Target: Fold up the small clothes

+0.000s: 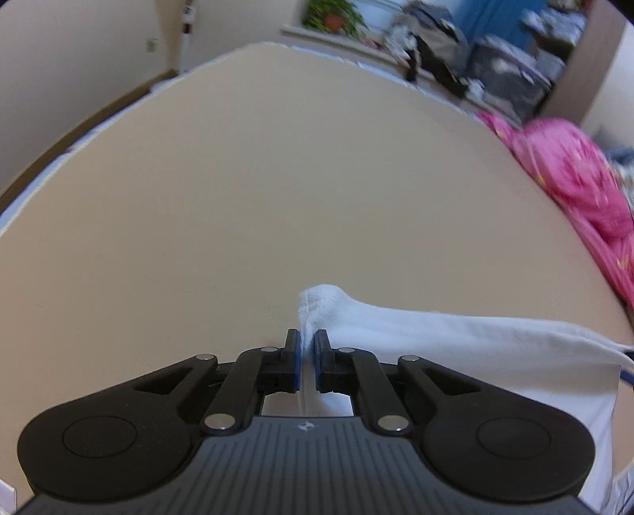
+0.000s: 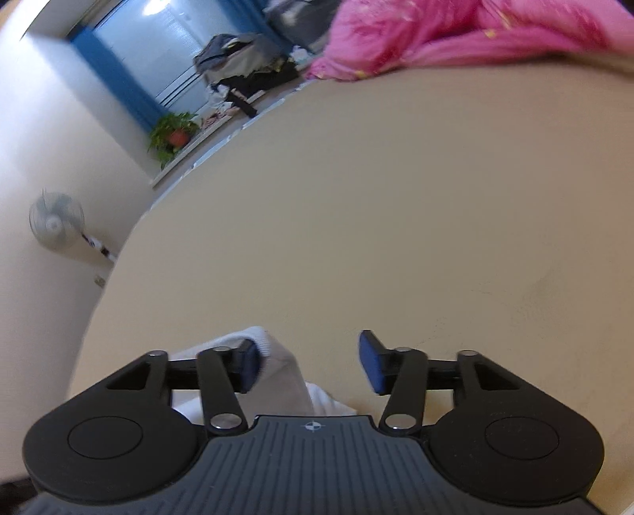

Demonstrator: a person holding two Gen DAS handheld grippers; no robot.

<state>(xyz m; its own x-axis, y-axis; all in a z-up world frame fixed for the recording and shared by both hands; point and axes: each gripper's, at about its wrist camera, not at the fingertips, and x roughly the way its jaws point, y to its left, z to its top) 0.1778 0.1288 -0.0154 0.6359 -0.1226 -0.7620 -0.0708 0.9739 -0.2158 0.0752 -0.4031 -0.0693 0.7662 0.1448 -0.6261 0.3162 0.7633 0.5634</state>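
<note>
A white garment [image 1: 436, 336] lies on the beige table [image 1: 237, 198], stretching from the centre to the right edge of the left wrist view. My left gripper [image 1: 306, 340] is shut on a bunched corner of it, and a small tuft pokes up above the blue pads. In the right wrist view, another end of the white garment [image 2: 285, 376] lies by the left pad of my right gripper [image 2: 311, 356]. That gripper stands open, with its right pad well clear of the cloth over bare table.
A pile of pink clothes [image 1: 570, 174] sits at the table's far right edge, seen again as the pink clothes [image 2: 436, 35] at the top. Beyond the table are a potted plant [image 2: 174, 132], heaped laundry [image 1: 436, 39] and a fan [image 2: 55, 224].
</note>
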